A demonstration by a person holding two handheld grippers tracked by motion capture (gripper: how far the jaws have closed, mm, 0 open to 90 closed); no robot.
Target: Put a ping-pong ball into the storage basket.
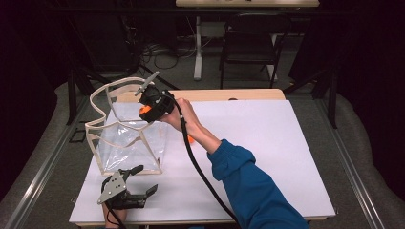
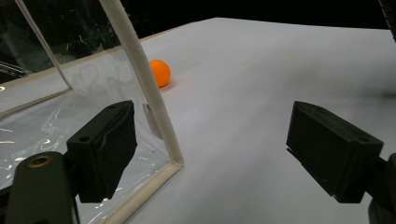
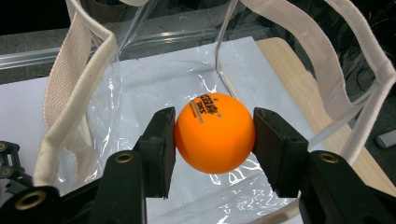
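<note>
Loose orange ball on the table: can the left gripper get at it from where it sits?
Probably yes. The left gripper is open, and bare white table runs from it to the loose ball, which lies just outside the clear bag's edge.

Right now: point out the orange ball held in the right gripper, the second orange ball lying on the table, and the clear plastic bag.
held orange ball (image 3: 215, 133), right gripper view, front face.
loose orange ball (image 2: 160, 73), left gripper view, centre.
clear plastic bag (image 1: 128, 143), high view, side panel.
</note>
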